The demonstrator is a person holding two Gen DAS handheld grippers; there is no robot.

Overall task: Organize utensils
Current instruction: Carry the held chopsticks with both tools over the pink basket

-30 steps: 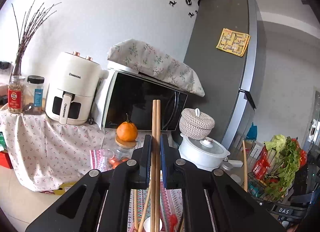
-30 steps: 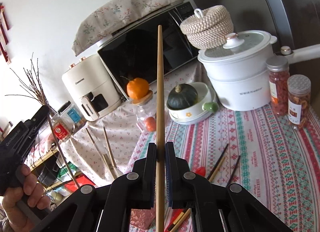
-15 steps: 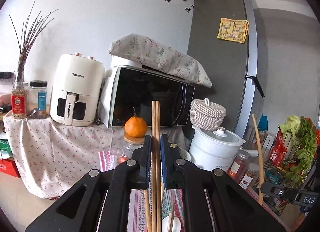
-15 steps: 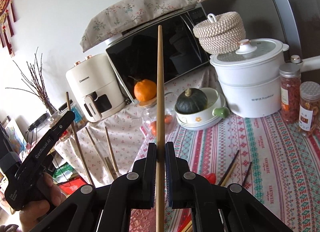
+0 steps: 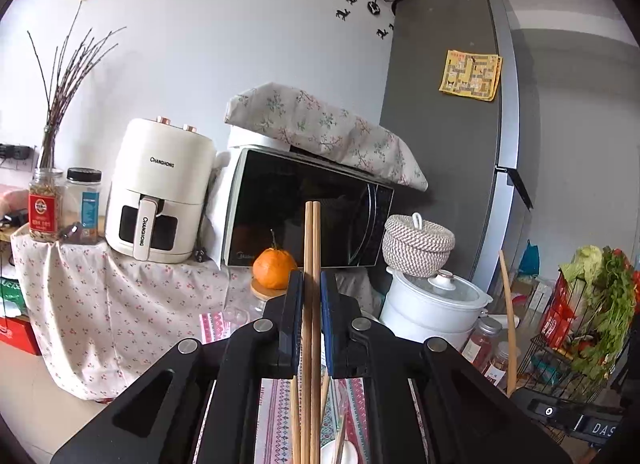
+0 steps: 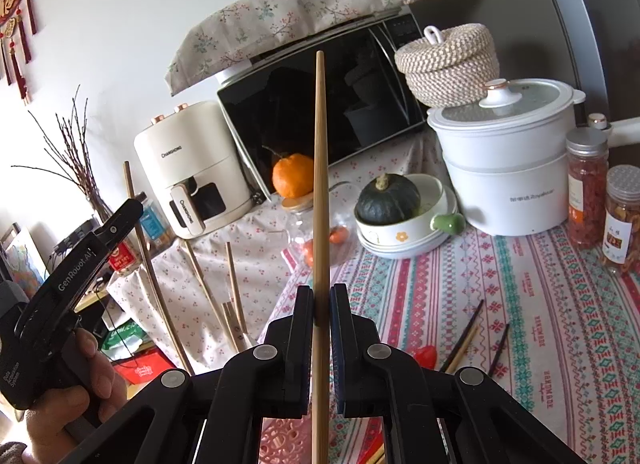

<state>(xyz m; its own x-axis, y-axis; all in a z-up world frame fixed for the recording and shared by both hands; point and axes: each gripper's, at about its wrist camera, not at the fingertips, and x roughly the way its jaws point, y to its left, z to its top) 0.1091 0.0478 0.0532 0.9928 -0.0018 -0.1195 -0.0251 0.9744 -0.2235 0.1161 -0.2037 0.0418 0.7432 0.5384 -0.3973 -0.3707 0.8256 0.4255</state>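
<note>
Item: utensil sorting, in progress. Left tongs (image 5: 311, 296) pinched on a pair of wooden chopsticks (image 5: 311, 248), the two sticks side by side and standing out ahead of the jaws, which point roughly level toward the microwave (image 5: 304, 215). Right tongs (image 6: 321, 306) pinched on a single wooden chopstick (image 6: 320, 167), aimed somewhat downward over the patterned worktop (image 6: 540, 304). Seen from the right wrist view, the left tool sits low at the left edge, gripped by a hand (image 6: 76, 392), with its sticks rising upright above it. Gathered so far, by appearance: three light wooden sticks, split between the two tongs. Outstanding: two dark chopsticks (image 6: 464, 340) loose on the worktop near a red spoon-like piece (image 6: 425, 355); several more wooden sticks (image 6: 232, 304) leaning together just off the worktop's near-left edge, their holder not discernible. No destination container is plainly identifiable. Judgement: task partway done, with the held sticks yet to be matched and deposited and the loose ones yet to be collected.
</note>
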